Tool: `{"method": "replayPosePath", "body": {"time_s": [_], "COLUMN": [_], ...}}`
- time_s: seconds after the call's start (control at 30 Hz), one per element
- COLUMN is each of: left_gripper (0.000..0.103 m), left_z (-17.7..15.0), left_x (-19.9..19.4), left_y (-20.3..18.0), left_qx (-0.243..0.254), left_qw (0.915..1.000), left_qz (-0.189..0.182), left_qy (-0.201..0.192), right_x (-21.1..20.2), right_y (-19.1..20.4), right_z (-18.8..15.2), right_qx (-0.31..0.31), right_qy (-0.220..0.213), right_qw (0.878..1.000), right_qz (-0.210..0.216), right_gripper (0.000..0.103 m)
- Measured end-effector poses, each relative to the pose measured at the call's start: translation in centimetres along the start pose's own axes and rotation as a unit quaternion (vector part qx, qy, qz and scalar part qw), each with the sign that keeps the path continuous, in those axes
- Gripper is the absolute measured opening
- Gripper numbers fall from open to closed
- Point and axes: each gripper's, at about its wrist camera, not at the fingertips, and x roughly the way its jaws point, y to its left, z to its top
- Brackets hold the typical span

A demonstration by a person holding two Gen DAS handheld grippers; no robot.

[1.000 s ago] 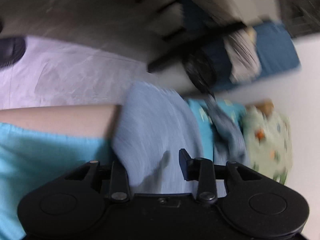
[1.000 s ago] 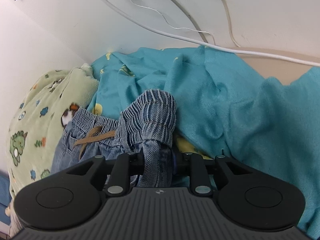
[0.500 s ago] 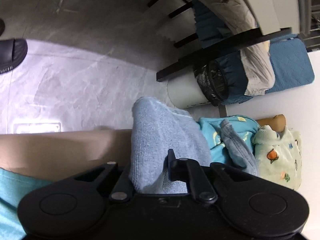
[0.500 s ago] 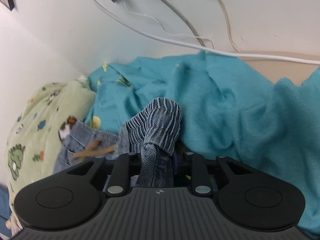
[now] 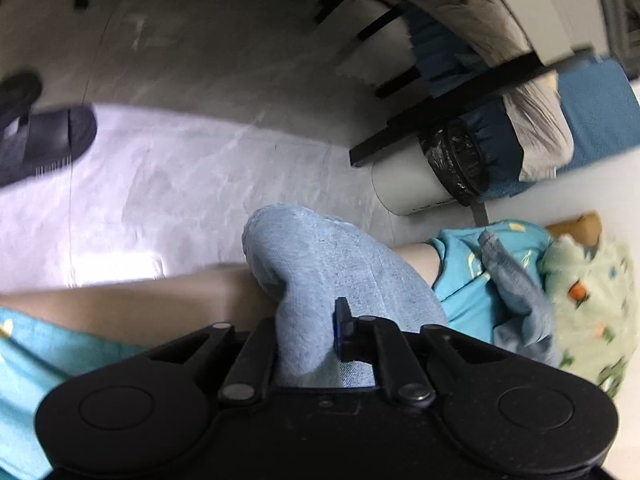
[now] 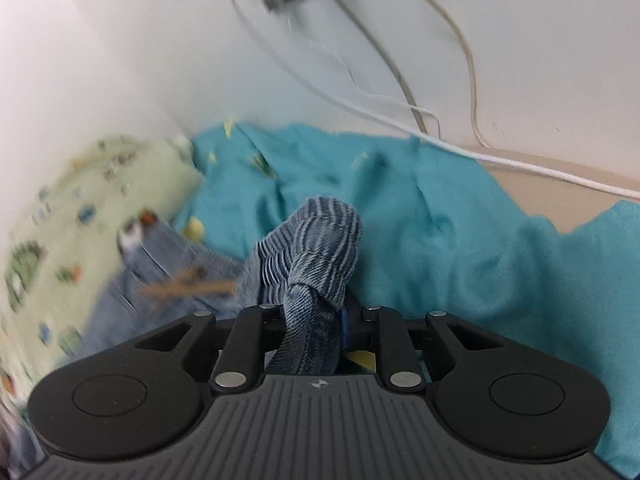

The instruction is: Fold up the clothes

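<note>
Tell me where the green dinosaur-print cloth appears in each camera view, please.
Left wrist view: green dinosaur-print cloth at the right edge, beyond the teal blanket.
Right wrist view: same cloth at the left side, against the wall.
Shared landmark: the teal blanket beside it.

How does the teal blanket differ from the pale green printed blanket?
The teal fleece blanket is mostly plain, with scattered yellow marks; the pale green printed blanket carries small cartoon figures. The teal one spreads wide and rumpled; the green one is bunched by the wall. Both lie beside the denim.
</note>
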Motion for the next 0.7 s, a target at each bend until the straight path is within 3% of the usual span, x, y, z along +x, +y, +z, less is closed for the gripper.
{"method": "replayPosePath", "body": {"time_s": [0.1,0.17,0.3,0.33,0.43,0.57,0.7], "left_gripper": [0.019,0.049,0.06,0.066,0.067,0.07,0.07], "left_z": [-0.3,-0.6,-1.8,-2.2,-3.4,-4.9,-5.5], "left_x": [-0.2,-0.7,-2.9,-3.4,-4.8,-6.1,-6.2], "left_y": [-0.5,-0.7,-0.8,-0.7,-1.6,-3.3,-4.5], "left_qx": [0.006,-0.001,-0.011,-0.015,0.019,0.088,0.105], "left_qw": [1.0,1.0,0.9984,0.9974,0.9954,0.99,0.9864], "left_qz": [0.001,-0.005,-0.055,-0.07,-0.093,-0.111,-0.125], "left_qy": [0.0,0.007,0.002,0.001,0.009,0.006,0.019], "right_x": [0.3,0.1,-1.4,-2.1,-4.5,-7.6,-8.7], "right_y": [0.3,0.3,0.1,0.2,1.2,4.3,8.1], "right_z": [-0.1,0.1,0.2,0.2,0.4,0.0,-1.7], "right_qx": [-0.011,0.003,0.035,0.036,0.017,-0.037,-0.088], "right_qy": [-0.001,0.001,-0.017,-0.028,-0.063,-0.094,-0.062], "right_qw": [1.0,1.0,0.999,0.999,0.997,0.995,0.992], "right_qz": [-0.003,-0.004,-0.02,-0.028,-0.034,-0.002,0.059], "right_gripper": [0.021,0.024,0.065,0.067,0.067,0.067,0.067]}}
